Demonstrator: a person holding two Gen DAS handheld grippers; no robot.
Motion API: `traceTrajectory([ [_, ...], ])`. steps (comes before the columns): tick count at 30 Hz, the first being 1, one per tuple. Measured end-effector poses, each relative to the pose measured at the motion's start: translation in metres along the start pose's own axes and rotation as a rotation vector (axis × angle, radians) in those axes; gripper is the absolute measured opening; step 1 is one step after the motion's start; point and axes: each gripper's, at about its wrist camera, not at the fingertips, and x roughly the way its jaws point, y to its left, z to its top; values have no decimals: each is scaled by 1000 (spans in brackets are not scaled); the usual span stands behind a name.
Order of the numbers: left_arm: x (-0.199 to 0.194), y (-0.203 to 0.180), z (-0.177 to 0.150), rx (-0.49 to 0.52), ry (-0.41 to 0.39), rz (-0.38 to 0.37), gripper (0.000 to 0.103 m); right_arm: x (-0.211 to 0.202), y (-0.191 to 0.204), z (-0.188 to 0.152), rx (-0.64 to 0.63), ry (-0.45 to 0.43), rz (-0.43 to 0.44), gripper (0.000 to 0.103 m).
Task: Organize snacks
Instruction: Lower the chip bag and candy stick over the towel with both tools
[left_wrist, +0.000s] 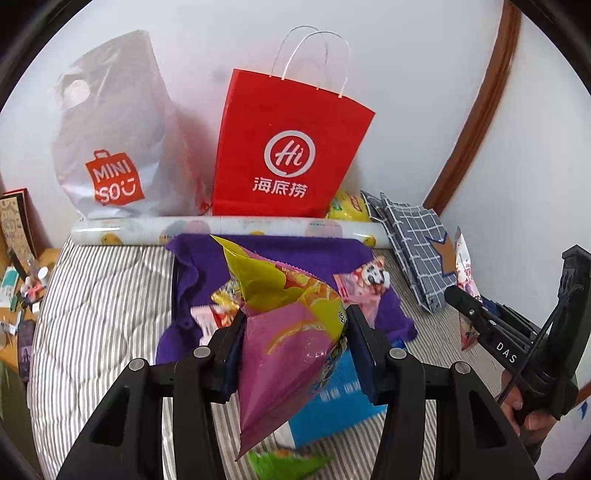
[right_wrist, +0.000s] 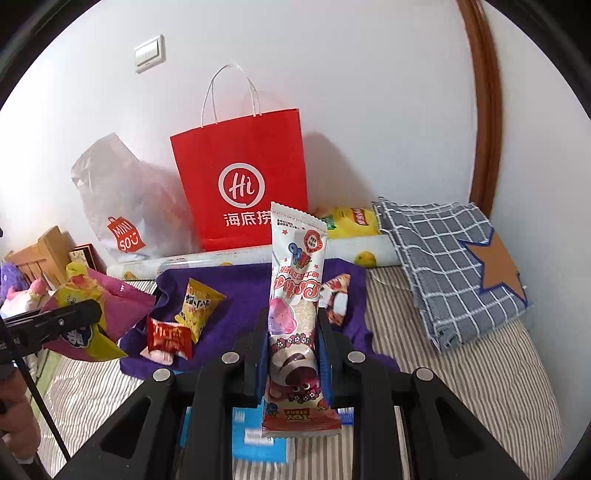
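My left gripper (left_wrist: 295, 317) is shut on a puffy pink and yellow snack bag (left_wrist: 288, 332), held above the bed; the same pink and yellow snack bag (right_wrist: 92, 314) shows at the left of the right wrist view. My right gripper (right_wrist: 291, 325) is shut on a long white ice-cream-bar packet (right_wrist: 295, 295) with a pink bear print, standing upright. That packet (left_wrist: 466, 273) is partly seen at the right of the left wrist view. On the purple cloth (right_wrist: 236, 310) lie a yellow snack pack (right_wrist: 197, 304), a red packet (right_wrist: 168, 338) and a small white-red packet (right_wrist: 334, 291). A red paper bag (right_wrist: 243, 192) stands open against the wall.
A white Miniso plastic bag (left_wrist: 114, 147) leans left of the red paper bag (left_wrist: 288, 147). A rolled printed sheet (left_wrist: 221, 229) lies along the wall. A checked blue cloth (right_wrist: 450, 266) sits at right, a blue box (left_wrist: 332, 406) below the grippers, on a striped mattress (left_wrist: 103, 314).
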Motion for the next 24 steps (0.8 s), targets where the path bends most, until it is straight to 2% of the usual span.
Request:
traceTrajectory([
  [12, 45, 5, 48, 16, 2, 1, 50, 56, 8, 33, -25, 5, 53, 23],
  [17, 71, 12, 62, 9, 12, -24, 50, 90, 8, 26, -23, 23, 68, 22],
  [20, 87, 19, 63, 7, 19, -19, 50, 108, 7, 14, -35, 76, 82, 21],
  [24, 114, 26, 59, -2, 95, 12, 50, 120, 12, 0, -83, 101, 70, 21],
])
